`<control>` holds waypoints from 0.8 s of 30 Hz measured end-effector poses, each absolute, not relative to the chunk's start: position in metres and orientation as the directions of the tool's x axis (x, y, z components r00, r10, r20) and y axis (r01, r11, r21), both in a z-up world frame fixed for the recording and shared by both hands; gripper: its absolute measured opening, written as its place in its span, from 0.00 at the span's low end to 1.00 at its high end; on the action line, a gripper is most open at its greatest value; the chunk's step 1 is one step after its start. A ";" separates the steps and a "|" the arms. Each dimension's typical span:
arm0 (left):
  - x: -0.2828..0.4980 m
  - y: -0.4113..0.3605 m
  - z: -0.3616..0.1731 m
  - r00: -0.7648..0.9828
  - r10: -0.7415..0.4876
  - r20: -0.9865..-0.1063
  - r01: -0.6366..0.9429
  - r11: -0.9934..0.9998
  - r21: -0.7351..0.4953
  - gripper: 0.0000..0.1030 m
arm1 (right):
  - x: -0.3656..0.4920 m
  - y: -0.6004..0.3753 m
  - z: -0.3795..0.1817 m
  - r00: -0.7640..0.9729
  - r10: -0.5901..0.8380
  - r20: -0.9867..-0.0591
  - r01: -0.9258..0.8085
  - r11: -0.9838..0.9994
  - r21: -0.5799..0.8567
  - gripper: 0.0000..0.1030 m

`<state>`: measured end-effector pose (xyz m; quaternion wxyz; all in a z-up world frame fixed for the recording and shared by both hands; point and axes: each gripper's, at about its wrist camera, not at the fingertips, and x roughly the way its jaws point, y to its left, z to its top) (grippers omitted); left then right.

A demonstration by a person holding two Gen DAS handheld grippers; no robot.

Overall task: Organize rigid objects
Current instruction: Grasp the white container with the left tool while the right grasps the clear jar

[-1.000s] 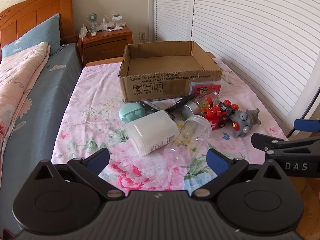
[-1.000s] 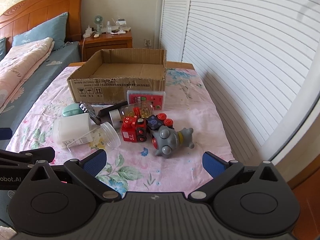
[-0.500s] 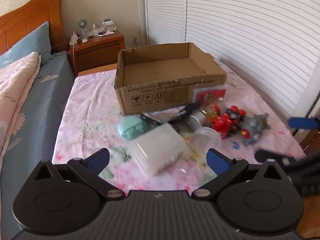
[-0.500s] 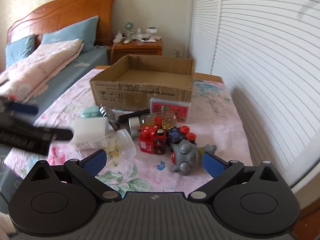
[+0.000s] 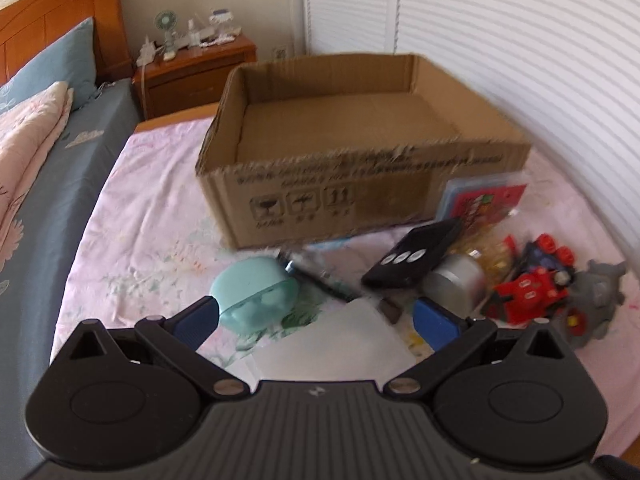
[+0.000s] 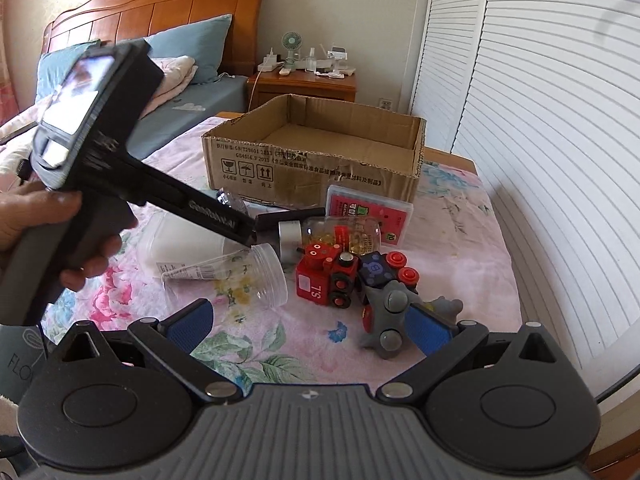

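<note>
An open, empty cardboard box (image 5: 360, 184) (image 6: 312, 168) stands on the floral sheet. In front of it lie a white tub (image 5: 340, 344) (image 6: 180, 240), a teal case (image 5: 256, 292), a black remote (image 5: 416, 252), a clear jar (image 6: 232, 276), a pill jar with a silver lid (image 6: 344, 236), a red toy train (image 6: 324, 276) (image 5: 528, 292), a grey robot toy (image 6: 392, 316) (image 5: 596, 296) and a red card box (image 6: 368, 212). My left gripper (image 5: 316, 318) is open just above the white tub. My right gripper (image 6: 308, 326) is open, low over the sheet before the toys.
The left gripper's body, held by a hand (image 6: 52, 216), crosses the left of the right wrist view. A bed with pillows (image 6: 188, 48) lies left, a wooden nightstand (image 5: 196, 64) behind the box, louvred white doors (image 6: 540, 100) on the right.
My left gripper has moved forward and down over the white tub and teal case. My right gripper has come closer to the toys. Both stay open.
</note>
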<state>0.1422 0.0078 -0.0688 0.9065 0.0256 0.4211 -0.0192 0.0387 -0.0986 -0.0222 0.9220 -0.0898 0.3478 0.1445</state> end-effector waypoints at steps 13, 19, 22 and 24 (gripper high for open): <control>0.107 0.051 -0.073 0.620 -0.033 -0.784 0.073 0.997 0.016 0.99 | 0.048 -0.084 -0.030 0.654 0.308 -0.691 -0.457 0.889 -0.037 1.00; 0.107 0.064 -0.092 0.575 -0.056 -0.816 0.058 0.998 -0.028 0.99 | 0.053 -0.066 -0.033 0.626 0.351 -0.696 -0.532 0.845 -0.052 1.00; 0.103 0.064 -0.095 0.604 -0.059 -0.795 0.068 0.997 -0.022 0.99 | 0.058 -0.057 -0.033 0.617 0.376 -0.691 -0.568 0.821 -0.060 1.00; 0.102 0.064 -0.096 0.608 -0.069 -0.791 0.076 0.997 -0.028 0.99 | 0.063 -0.053 -0.034 0.610 0.393 -0.688 -0.586 0.808 -0.059 1.00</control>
